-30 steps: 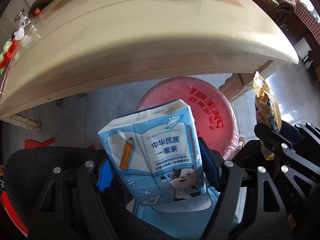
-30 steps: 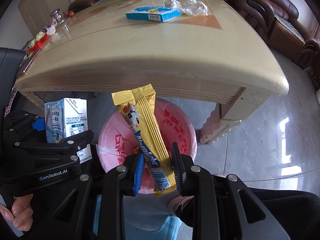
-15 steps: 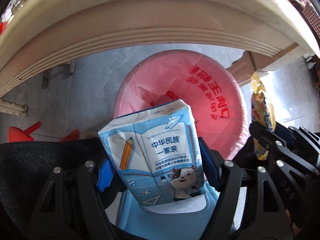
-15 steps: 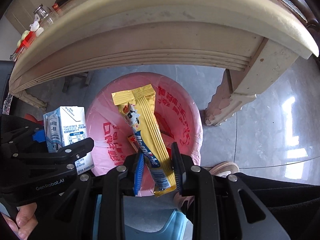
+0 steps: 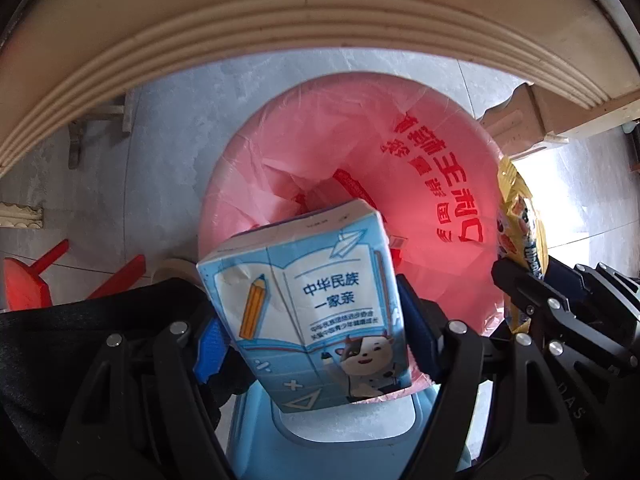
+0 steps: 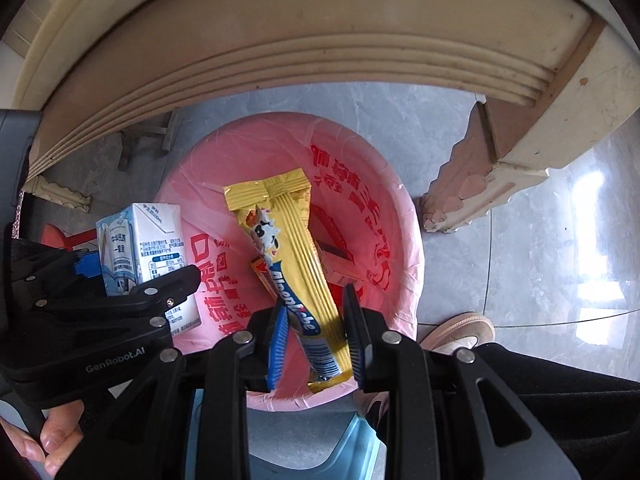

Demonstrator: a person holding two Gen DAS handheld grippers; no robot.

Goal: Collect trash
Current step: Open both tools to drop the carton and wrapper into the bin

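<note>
My left gripper is shut on a blue and white milk carton, held upright over the near rim of a bin lined with a pink bag. The right wrist view shows the same carton at the left in the left gripper. My right gripper is shut on a long yellow candy wrapper that hangs over the mouth of the pink-lined bin. In the left wrist view the wrapper shows at the right edge. Some packaging lies inside the bin.
A cream table edge arches above the bin, with its carved leg at the right. A light blue stool lies under the grippers. Red plastic pieces lie on the grey tiled floor. A shoe stands near the bin.
Both grippers have come down from table height toward the pink-lined bin, which now looks larger. The table top has gone out of sight. Both grips are unchanged.
</note>
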